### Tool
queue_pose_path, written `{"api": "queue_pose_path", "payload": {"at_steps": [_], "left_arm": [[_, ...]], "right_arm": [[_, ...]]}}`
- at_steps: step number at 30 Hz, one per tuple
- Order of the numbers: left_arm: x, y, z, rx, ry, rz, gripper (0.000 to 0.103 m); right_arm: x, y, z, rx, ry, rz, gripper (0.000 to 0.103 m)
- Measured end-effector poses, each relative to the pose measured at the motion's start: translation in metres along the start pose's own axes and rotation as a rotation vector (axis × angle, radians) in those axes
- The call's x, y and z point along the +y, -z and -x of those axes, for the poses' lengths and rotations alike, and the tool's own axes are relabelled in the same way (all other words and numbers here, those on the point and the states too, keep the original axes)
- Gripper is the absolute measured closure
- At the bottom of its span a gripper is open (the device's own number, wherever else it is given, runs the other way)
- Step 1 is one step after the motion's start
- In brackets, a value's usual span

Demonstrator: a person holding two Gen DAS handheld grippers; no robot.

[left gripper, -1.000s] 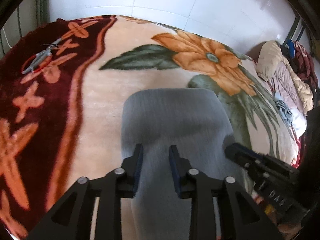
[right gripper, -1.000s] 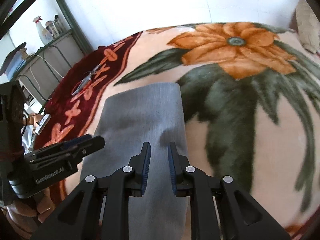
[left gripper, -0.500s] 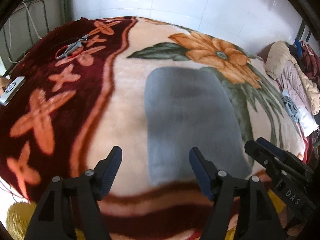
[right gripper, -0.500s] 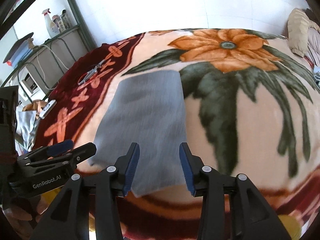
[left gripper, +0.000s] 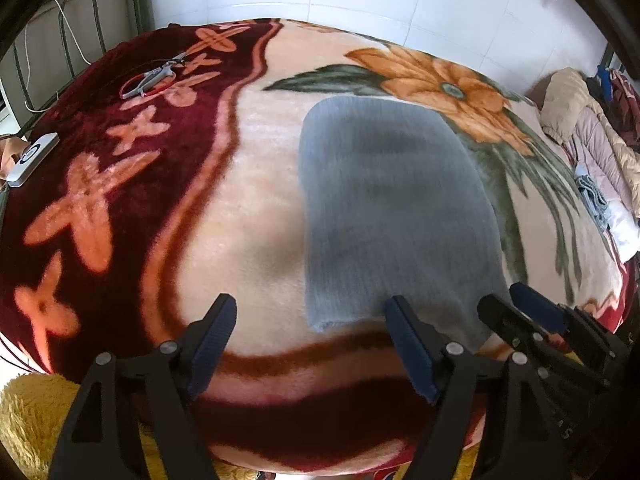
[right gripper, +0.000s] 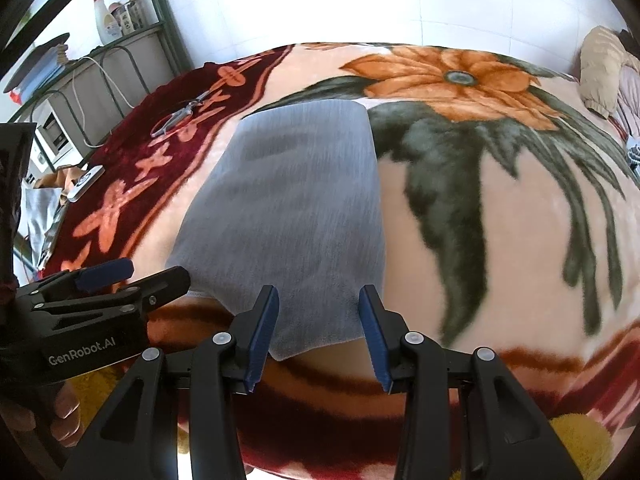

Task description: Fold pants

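- The gray pants (left gripper: 392, 216) lie flat on the flower blanket (left gripper: 256, 200) of the bed. They look folded into a short, neat block.
- In the left view the pants sit from the middle up to about 1 o'clock. In the right view they sit from the middle up to 11 o'clock.
- The left tongs (left gripper: 310, 346) are spread wide and hold nothing. They hang near the close edge of the pants, a bit to the 9 o'clock side.
- The right tongs (right gripper: 318, 334) are spread too and hold nothing. They hang over the close edge of the pants.
- I think a fold is just done and both tongs have let go.
- If one more fold is wanted, each tong should pinch a close corner and carry it toward 12 o'clock.
- Scissors (left gripper: 154, 76) and a small white gadget (left gripper: 32, 158) lie far off at 10 o'clock.
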State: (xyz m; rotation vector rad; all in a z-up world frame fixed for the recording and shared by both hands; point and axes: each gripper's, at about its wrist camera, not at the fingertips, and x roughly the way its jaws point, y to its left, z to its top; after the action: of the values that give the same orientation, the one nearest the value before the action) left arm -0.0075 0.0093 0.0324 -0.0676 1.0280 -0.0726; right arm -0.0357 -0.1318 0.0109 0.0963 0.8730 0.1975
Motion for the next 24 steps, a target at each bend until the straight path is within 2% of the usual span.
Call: {"api": "queue_pose_path", "payload": {"at_steps": [24], "left_arm": [[-0.0048,0.0044,-0.0073,0.013,0.000,-0.029,0.020]], "right_arm": [[-0.0055,0.0052,-0.0035,0.022,0.005,-0.029,0.060]]}}
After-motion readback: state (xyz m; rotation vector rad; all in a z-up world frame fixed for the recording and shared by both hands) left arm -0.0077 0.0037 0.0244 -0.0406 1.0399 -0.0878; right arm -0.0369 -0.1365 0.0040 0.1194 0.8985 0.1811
